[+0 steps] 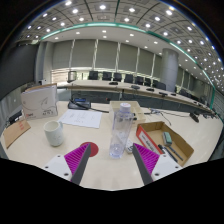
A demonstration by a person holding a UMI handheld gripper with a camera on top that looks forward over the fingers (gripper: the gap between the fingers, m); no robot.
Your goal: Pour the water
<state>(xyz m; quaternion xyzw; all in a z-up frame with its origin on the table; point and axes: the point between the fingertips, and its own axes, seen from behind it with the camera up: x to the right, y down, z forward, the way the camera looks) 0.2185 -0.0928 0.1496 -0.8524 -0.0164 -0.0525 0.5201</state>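
On the table (100, 140), a clear bottle (121, 130) stands just ahead of the released gripper (112, 157). A white cup (54, 133) sits left, papers (82, 118) beyond.

An office or meeting room; long tables (150, 98), black chairs (106, 75), curtained windows (100, 53), ceiling spotlights (101, 7)

No text, label, brand or number can be read. The upright white sign (40, 101) on the table, left of the clear plastic bottle (121, 130), carries print too small to read.
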